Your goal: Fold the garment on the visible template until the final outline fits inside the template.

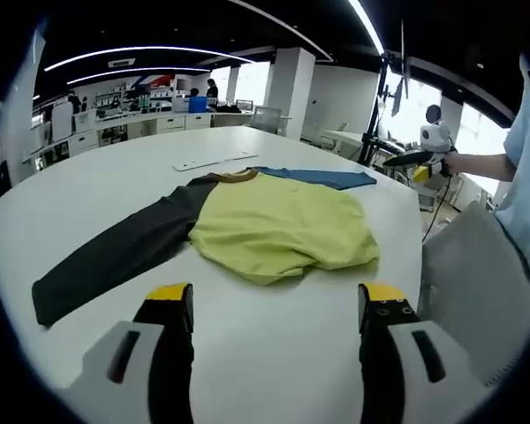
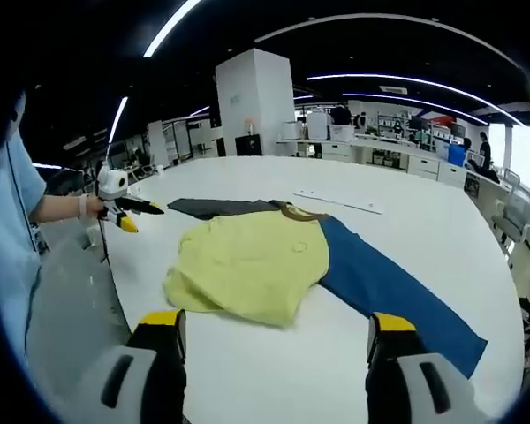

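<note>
A shirt lies flat on the white table (image 1: 88,190). Its yellow-green body (image 1: 283,225) is partly folded over. One dark grey sleeve (image 1: 115,252) stretches to the left, and a blue sleeve (image 1: 322,177) pokes out at the far side. My left gripper (image 1: 276,296) hovers open just short of the shirt's near hem. The right gripper (image 1: 413,161) is off the table's right edge. In the right gripper view the yellow body (image 2: 252,265), blue sleeve (image 2: 397,291) and dark sleeve (image 2: 216,208) lie ahead of my open right gripper (image 2: 278,322). The left gripper (image 2: 128,212) is at the far left.
A thin white flat strip (image 1: 214,161) (image 2: 336,201) lies on the table beyond the shirt's collar. A person in a light blue top (image 1: 526,168) (image 2: 9,221) stands at the table's edge. Desks, chairs and pillars fill the office behind.
</note>
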The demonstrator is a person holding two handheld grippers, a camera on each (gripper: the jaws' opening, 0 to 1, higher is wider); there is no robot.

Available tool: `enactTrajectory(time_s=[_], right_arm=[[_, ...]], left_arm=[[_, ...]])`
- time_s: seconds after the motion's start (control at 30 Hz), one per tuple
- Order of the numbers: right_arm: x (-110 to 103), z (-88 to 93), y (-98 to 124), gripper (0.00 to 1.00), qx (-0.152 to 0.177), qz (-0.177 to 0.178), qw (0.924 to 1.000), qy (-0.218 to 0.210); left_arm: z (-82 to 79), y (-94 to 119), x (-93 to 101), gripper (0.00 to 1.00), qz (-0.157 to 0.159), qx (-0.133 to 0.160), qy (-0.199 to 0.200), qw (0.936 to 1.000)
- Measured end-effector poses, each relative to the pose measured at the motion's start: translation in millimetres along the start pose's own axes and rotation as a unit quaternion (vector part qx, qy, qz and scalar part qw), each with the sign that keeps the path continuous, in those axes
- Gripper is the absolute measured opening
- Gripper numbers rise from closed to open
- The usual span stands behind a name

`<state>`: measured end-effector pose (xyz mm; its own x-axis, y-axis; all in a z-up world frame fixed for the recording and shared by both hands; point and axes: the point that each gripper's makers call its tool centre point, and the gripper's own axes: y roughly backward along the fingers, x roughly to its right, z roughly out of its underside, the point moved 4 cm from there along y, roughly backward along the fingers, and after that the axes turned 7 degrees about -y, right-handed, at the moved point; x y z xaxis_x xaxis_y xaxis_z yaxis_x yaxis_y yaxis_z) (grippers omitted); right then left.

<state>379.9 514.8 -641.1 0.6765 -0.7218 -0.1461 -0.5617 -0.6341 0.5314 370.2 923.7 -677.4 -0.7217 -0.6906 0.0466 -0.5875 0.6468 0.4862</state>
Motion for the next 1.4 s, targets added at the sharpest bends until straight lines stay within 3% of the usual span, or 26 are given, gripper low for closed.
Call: enactTrajectory(time_s=[0.23,0.33,0.77,1.07,1.23,1.3,1.4], right_arm=[[-32,-8.3,-27,0.72,0.004,-0.046,0.9987,0.025],[-47,-9.8,-41,0.69,-0.005,-0.071,0.996,0.055],[-90,-17.4,-80,0.65,-0.01,-0.141,0.986,0.089],[-104,-11.1,-103,0.6,-0.032,-0.164,0.9772,0.131],[-114,-10.2,-116,0.47,-0.029,-0.164,0.9759,0.141],[-115,-11.3,-121,0.37,-0.019,-0.151,0.9743,0.166],[-120,-7.1,-128,0.33,-0.026,-0.158,0.975,0.154]], left_arm=[[-0.7,-6,12.0,0.7,0.013,0.001,-0.008,0.9999],[0.5,-7,17.6,0.69,0.016,0.004,-0.004,0.9998],[7.1,-3,31.7,0.68,0.015,-0.001,-0.01,0.9998],[7.2,6,35.8,0.67,0.007,0.002,-0.011,0.9999],[6.7,9,37.6,0.68,0.002,0.008,-0.002,1.0],[6.5,10,38.9,0.68,0.001,0.01,0.0,0.9999],[6.1,12,40.2,0.68,-0.001,0.013,0.006,0.9999]])
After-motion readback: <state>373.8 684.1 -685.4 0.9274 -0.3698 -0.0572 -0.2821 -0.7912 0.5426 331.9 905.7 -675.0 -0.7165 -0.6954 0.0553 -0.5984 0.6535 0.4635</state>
